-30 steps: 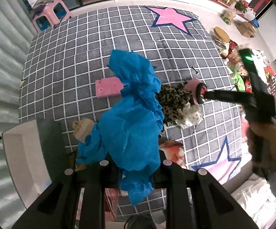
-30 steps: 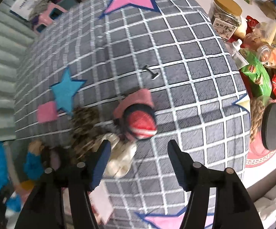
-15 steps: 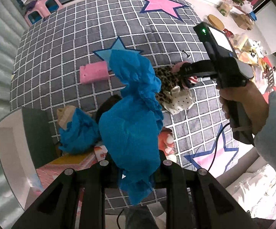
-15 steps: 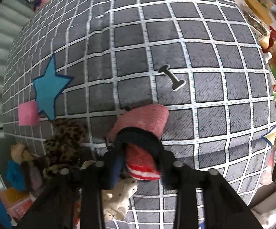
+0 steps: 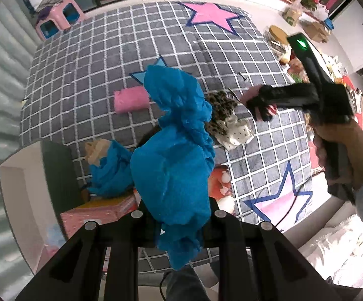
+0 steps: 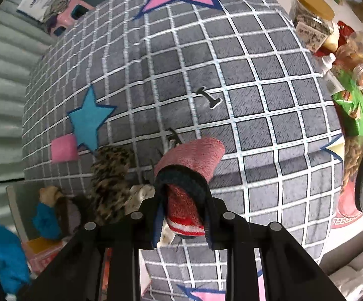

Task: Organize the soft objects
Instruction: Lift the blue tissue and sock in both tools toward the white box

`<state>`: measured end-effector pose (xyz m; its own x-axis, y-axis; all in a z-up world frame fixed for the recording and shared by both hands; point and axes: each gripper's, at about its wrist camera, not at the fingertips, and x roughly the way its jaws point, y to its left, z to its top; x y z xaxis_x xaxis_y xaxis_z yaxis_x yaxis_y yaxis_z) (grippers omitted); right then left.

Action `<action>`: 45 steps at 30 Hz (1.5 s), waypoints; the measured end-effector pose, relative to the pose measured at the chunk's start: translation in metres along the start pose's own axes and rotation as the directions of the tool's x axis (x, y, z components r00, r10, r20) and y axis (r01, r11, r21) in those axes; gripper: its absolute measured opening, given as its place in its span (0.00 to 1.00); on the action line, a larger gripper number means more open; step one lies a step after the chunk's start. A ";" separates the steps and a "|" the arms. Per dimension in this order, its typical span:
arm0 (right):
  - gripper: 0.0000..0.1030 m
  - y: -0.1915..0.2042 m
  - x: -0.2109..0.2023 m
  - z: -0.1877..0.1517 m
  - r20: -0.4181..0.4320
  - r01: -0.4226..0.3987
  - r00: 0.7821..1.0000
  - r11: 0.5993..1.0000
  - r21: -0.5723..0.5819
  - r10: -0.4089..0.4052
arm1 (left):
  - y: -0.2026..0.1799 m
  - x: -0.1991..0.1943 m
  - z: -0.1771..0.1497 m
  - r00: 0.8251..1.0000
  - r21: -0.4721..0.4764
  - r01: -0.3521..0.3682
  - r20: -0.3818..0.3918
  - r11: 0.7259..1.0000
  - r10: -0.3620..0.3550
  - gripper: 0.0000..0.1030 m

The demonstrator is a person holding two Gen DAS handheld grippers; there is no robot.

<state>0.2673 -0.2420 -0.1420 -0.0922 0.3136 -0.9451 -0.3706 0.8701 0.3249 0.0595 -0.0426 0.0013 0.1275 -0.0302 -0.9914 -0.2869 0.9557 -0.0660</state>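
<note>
Left wrist view: left hand-held gripper (image 5: 178, 215) clenched on a blue cloth (image 5: 173, 155), which hangs bunched above the grid mat (image 5: 101, 75). Right hand-held gripper (image 6: 182, 215) is clamped on a pink sock bundle (image 6: 189, 168) with red and navy layers, held just off the mat near the leopard cloth (image 6: 111, 175).

Risks:
- Bundle is layered; the grip bites mostly the red and navy end, so the pink outer part could slip free in transit.
- Blue cloth dangles low and blocks the left camera, so it may snag the second blue cloth (image 5: 108, 173) or the pink box (image 5: 98, 213) below.
- White bin (image 5: 23, 190) sits far left, partly out of view; a drop there could miss its rim.
</note>
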 end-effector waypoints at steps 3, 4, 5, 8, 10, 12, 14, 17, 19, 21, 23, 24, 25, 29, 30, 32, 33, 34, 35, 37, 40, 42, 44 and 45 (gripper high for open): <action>0.27 0.016 -0.013 -0.012 0.015 -0.010 1.000 0.999 -0.042 0.011 | 0.013 -0.013 0.000 0.999 -0.025 -0.003 0.032 1.000 0.004 0.23; 0.27 0.025 -0.018 -0.015 0.021 -0.017 1.000 0.998 -0.057 0.018 | 0.016 -0.016 0.000 0.999 -0.031 -0.007 0.041 0.999 0.008 0.23; 0.27 0.032 -0.022 -0.018 0.022 -0.024 0.999 0.997 -0.071 0.026 | 0.019 -0.018 -0.001 0.999 -0.037 -0.011 0.048 0.999 0.013 0.23; 0.27 0.060 -0.035 -0.025 0.029 -0.054 0.998 0.993 -0.109 0.058 | 0.032 -0.028 -0.004 0.997 -0.061 -0.024 0.070 0.998 0.028 0.23; 0.27 0.073 -0.040 -0.025 0.030 -0.066 0.997 0.989 -0.133 0.071 | 0.039 -0.032 -0.008 0.996 -0.073 -0.032 0.076 0.997 0.037 0.23; 0.27 0.088 -0.047 -0.030 0.032 -0.072 0.996 0.985 -0.159 0.078 | 0.045 -0.036 -0.013 0.995 -0.080 -0.040 0.083 0.996 0.047 0.23; 0.27 0.103 -0.052 -0.036 0.032 -0.080 0.996 0.980 -0.181 0.087 | 0.053 -0.039 -0.019 0.995 -0.085 -0.043 0.084 0.995 0.050 0.23; 0.27 0.119 -0.058 -0.045 0.033 -0.081 0.995 0.975 -0.208 0.089 | 0.058 -0.042 -0.028 0.995 -0.080 -0.054 0.081 0.995 0.061 0.23; 0.27 0.127 -0.062 -0.051 0.035 -0.082 0.995 0.972 -0.219 0.091 | 0.063 -0.046 -0.035 0.994 -0.077 -0.059 0.085 0.995 0.065 0.23; 0.27 0.135 -0.066 -0.058 0.039 -0.080 0.995 0.971 -0.227 0.091 | 0.065 -0.048 -0.039 0.994 -0.079 -0.053 0.090 0.995 0.060 0.23; 0.27 0.139 -0.069 -0.061 0.042 -0.076 0.995 0.970 -0.232 0.088 | 0.067 -0.051 -0.044 0.994 -0.079 -0.048 0.095 0.996 0.055 0.23; 0.27 0.142 -0.071 -0.065 0.046 -0.074 0.995 0.970 -0.232 0.087 | 0.067 -0.052 -0.047 0.994 -0.076 -0.046 0.097 0.996 0.053 0.23; 0.27 0.143 -0.073 -0.067 0.048 -0.073 0.995 0.970 -0.232 0.087 | 0.067 -0.054 -0.050 0.994 -0.073 -0.044 0.100 0.996 0.052 0.23; 0.27 0.147 -0.080 -0.079 0.057 -0.067 0.995 0.970 -0.233 0.082 | 0.069 -0.058 -0.061 0.993 -0.067 -0.042 0.109 0.997 0.049 0.23; 0.27 0.149 -0.081 -0.082 0.058 -0.066 0.995 0.971 -0.231 0.082 | 0.070 -0.059 -0.064 0.993 -0.066 -0.039 0.110 0.997 0.047 0.23; 0.27 0.152 -0.084 -0.089 0.062 -0.065 0.995 0.971 -0.230 0.081 | 0.073 -0.061 -0.071 0.993 -0.064 -0.037 0.111 0.997 0.044 0.23; 0.27 0.153 -0.085 -0.094 0.063 -0.065 0.995 0.971 -0.230 0.081 | 0.074 -0.061 -0.073 0.993 -0.064 -0.037 0.111 0.997 0.044 0.23; 0.27 0.154 -0.086 -0.097 0.063 -0.065 0.995 0.971 -0.229 0.082 | 0.075 -0.062 -0.077 0.993 -0.064 -0.034 0.110 0.997 0.041 0.23; 0.27 0.155 -0.086 -0.100 0.063 -0.065 0.995 0.971 -0.230 0.082 | 0.077 -0.062 -0.080 0.993 -0.064 -0.033 0.111 0.997 0.040 0.23; 0.27 0.159 -0.086 -0.108 0.065 -0.064 0.995 0.971 -0.231 0.081 | 0.079 -0.063 -0.086 0.993 -0.064 -0.033 0.112 0.997 0.040 0.23; 0.27 0.165 -0.087 -0.119 0.064 -0.067 0.994 0.970 -0.233 0.084 | 0.085 -0.065 -0.094 0.993 -0.071 -0.032 0.114 0.997 0.040 0.22; 0.27 0.171 -0.087 -0.126 0.063 -0.070 0.994 0.969 -0.238 0.087 | 0.090 -0.066 -0.099 0.992 -0.078 -0.034 0.119 0.996 0.043 0.23; 0.27 0.176 -0.087 -0.132 0.062 -0.071 0.994 0.966 -0.247 0.089 | 0.093 -0.068 -0.103 0.992 -0.084 -0.033 0.122 0.996 0.044 0.23; 0.27 0.182 -0.088 -0.135 0.062 -0.073 0.994 0.964 -0.254 0.092 | 0.096 -0.069 -0.106 0.991 -0.089 -0.033 0.125 0.996 0.043 0.23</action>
<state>0.0831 -0.1628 -0.0052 -0.0686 0.4147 -0.9074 -0.5856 0.7196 0.3732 -0.0774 0.0201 0.0509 0.2323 0.0482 -0.9714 -0.3738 0.9265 -0.0435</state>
